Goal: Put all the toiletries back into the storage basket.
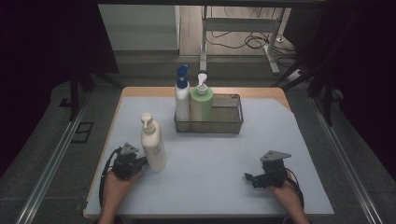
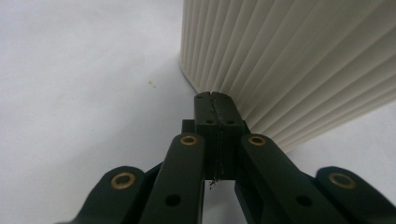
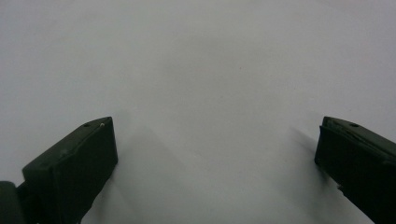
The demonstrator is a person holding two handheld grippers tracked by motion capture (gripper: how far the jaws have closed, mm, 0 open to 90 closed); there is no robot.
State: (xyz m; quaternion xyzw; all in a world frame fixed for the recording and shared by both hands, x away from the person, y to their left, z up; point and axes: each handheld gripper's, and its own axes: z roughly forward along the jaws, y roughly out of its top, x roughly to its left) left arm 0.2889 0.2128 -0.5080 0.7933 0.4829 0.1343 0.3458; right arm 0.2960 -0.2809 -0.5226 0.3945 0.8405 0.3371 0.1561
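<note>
A cream ribbed pump bottle (image 1: 153, 142) stands upright on the white table cover at the front left. My left gripper (image 1: 142, 162) is shut, its jaws pressed together with nothing between them, and their tips sit right at the bottle's base (image 2: 280, 60). My right gripper (image 1: 250, 177) rests at the front right, pointing left, with its jaws wide apart over bare cover (image 3: 210, 93) and nothing between them.
A wire mesh basket (image 1: 229, 122) stands at the table's middle back and holds a white bottle with a blue spray top (image 1: 182, 95) and a green pump bottle (image 1: 201, 102). The table's front edge lies just below both hands. Metal rails run along both sides.
</note>
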